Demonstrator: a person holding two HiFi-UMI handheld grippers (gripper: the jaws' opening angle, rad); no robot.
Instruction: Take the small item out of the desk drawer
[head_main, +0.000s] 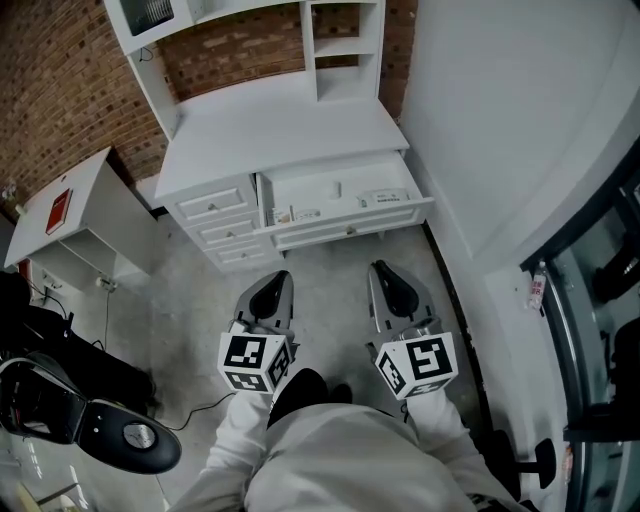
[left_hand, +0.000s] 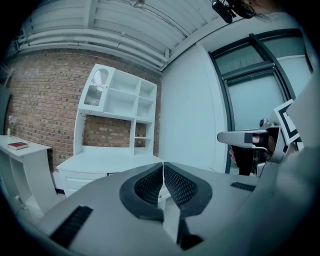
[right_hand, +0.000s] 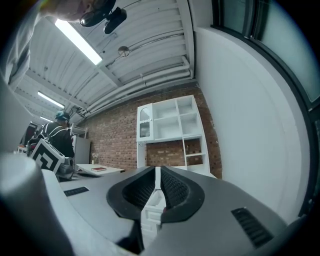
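A white desk (head_main: 290, 130) with a hutch stands against the brick wall. Its wide right drawer (head_main: 350, 226) is pulled out. Small pale items lie inside: one at the front left (head_main: 300, 213), one at the right (head_main: 385, 197); what they are I cannot tell. Both grippers hang over the floor in front of the desk, apart from the drawer. My left gripper (head_main: 280, 276) is shut and empty, its pads together in the left gripper view (left_hand: 163, 172). My right gripper (head_main: 380, 268) is shut too, with nothing between its jaws in the right gripper view (right_hand: 156, 177).
A bank of small closed drawers (head_main: 215, 205) sits left of the open one. A low white cabinet (head_main: 90, 215) with a red book (head_main: 60, 210) stands at left. A black chair (head_main: 110, 435) and a cable are at bottom left. A white wall (head_main: 500, 120) runs along the right.
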